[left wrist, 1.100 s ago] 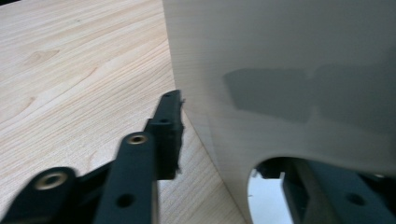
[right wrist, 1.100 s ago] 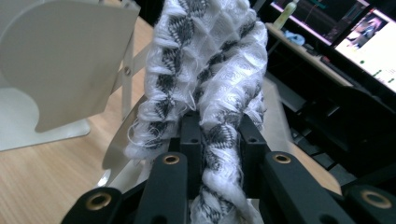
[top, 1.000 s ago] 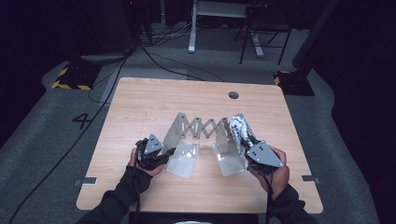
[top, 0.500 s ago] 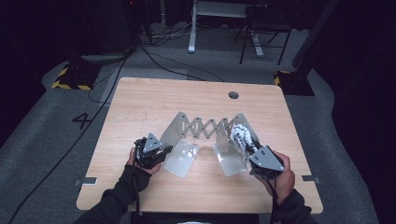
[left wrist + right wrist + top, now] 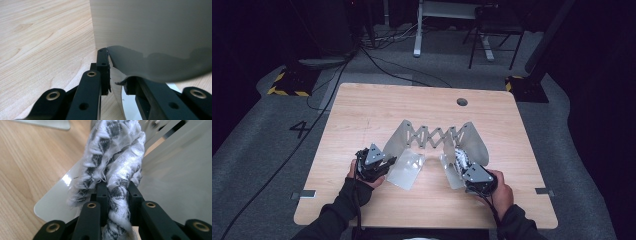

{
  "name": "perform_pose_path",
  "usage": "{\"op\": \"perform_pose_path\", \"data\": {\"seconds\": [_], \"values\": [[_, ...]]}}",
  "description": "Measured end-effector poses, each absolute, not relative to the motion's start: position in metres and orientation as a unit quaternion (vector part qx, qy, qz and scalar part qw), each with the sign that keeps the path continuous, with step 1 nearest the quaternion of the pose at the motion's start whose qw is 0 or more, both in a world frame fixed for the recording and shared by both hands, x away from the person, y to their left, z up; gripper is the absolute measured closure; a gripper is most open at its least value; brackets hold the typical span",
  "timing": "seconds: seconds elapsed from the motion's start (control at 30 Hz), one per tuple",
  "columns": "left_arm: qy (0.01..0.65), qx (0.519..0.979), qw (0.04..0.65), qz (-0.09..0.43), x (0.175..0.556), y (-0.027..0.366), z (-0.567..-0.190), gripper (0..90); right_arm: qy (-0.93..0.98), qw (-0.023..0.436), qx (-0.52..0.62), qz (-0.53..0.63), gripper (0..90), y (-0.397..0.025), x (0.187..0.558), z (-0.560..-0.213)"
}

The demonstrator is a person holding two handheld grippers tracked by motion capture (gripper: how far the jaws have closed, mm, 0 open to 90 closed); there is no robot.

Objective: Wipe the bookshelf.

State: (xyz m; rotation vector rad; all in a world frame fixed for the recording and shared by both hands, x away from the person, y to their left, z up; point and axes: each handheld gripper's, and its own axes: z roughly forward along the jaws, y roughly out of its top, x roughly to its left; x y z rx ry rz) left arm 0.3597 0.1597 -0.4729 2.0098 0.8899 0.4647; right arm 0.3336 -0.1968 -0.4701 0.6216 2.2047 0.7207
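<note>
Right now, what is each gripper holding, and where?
Right gripper: bunched patterned cloth, pinched at its lower end. Left gripper: edge of the metal rack's end plate.

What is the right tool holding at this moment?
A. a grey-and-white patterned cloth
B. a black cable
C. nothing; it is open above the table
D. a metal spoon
A: in the right gripper view, the right tool is pinched on a bunched grey-and-white patterned cloth, beside the grey folding rack.

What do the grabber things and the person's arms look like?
Both grippers, left gripper and right gripper, are black with two jointed jaws, brass-coloured rivets and a grey three-cornered plate on top. Black cables trail back. The person wears dark long sleeves.
</note>
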Motion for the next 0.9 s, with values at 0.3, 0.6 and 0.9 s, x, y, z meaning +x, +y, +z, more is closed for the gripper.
{"op": "perform_pose_path", "data": {"seconds": [0.3,0.6,0.9], "values": [[0.346,0.813,0.423,0.200,0.357,0.157,-0.472,79.1,0.836,0.390,0.244,0.298,77.4,-0.200,0.329,-0.450],[0.349,0.815,0.415,0.204,0.356,0.155,-0.471,79.4,0.778,0.474,0.238,0.336,77.2,-0.212,0.306,-0.409],[0.350,0.814,0.416,0.202,0.357,0.155,-0.472,79.5,0.735,0.513,0.253,0.365,77.1,-0.229,0.298,-0.376]]}}
